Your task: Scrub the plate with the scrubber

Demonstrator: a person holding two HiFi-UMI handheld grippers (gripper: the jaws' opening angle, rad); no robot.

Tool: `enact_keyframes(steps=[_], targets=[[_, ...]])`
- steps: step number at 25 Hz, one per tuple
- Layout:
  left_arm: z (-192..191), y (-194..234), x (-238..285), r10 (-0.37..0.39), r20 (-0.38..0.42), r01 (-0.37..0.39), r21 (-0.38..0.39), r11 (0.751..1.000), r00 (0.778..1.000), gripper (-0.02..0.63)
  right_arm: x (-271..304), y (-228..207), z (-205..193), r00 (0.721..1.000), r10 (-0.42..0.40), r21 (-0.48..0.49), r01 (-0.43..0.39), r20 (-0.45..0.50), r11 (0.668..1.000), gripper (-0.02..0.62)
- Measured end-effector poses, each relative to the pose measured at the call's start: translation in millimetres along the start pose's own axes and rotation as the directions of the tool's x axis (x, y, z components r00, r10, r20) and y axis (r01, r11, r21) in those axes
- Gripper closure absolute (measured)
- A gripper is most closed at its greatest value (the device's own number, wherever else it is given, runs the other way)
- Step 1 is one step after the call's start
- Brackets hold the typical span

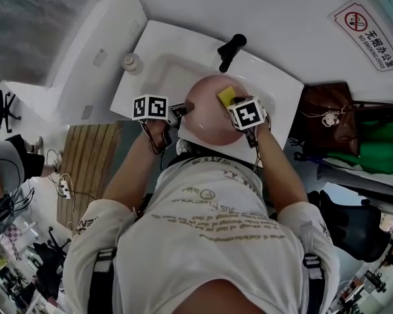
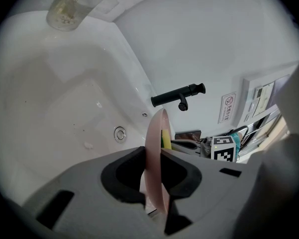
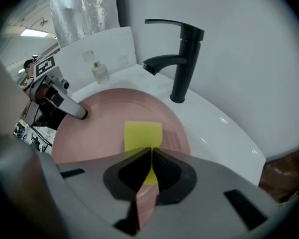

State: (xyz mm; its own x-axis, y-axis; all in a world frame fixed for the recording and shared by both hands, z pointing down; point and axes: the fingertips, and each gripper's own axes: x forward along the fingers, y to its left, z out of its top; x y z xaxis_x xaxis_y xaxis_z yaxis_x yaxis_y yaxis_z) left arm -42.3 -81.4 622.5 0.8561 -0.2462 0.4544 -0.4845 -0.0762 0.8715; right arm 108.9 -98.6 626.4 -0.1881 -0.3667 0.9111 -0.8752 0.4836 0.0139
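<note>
One scrubber (image 3: 143, 133) in right claw (image 3: 151, 150), on plate (image 3: 99, 121)

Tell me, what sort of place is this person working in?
Probably a washroom corner of an office or workshop, though that is a guess: there is a white ceramic washbasin with a matte black lever tap, and a red-and-white no-smoking sign posted nearby.
</note>
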Motion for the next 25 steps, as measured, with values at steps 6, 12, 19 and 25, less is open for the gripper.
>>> enact_keyframes(steps=[6, 12, 19, 25], targets=[[2.7, 2.2, -1.6, 0.009, 0.017, -0.009, -0.011, 1.000, 1.000, 0.541, -2.2, -5.9, -9.3, 1.000, -0.020, 0.022, 0.021, -0.015, 1.000, 0.560], [11.0, 5.4, 0.7, 0.021, 0.053, -0.019, -0.040, 0.999, 0.998, 0.541, -5.0, 33.9, -9.6, 0.998, 0.065, -0.019, -0.065, -0.006, 0.998, 0.560], [15.6, 7.6, 1.1, 0.039, 0.067, -0.035, -0.059, 0.998, 0.997, 0.541, -12.9, 92.3, -5.9, 0.981, 0.194, -0.133, -0.192, 0.002, 0.972, 0.560], [15.4, 7.2, 1.8, 0.035, 0.060, -0.031, -0.058, 0.998, 0.998, 0.541, -16.9, 108.0, -10.0, 0.976, 0.218, -0.167, -0.218, -0.015, 0.962, 0.560]])
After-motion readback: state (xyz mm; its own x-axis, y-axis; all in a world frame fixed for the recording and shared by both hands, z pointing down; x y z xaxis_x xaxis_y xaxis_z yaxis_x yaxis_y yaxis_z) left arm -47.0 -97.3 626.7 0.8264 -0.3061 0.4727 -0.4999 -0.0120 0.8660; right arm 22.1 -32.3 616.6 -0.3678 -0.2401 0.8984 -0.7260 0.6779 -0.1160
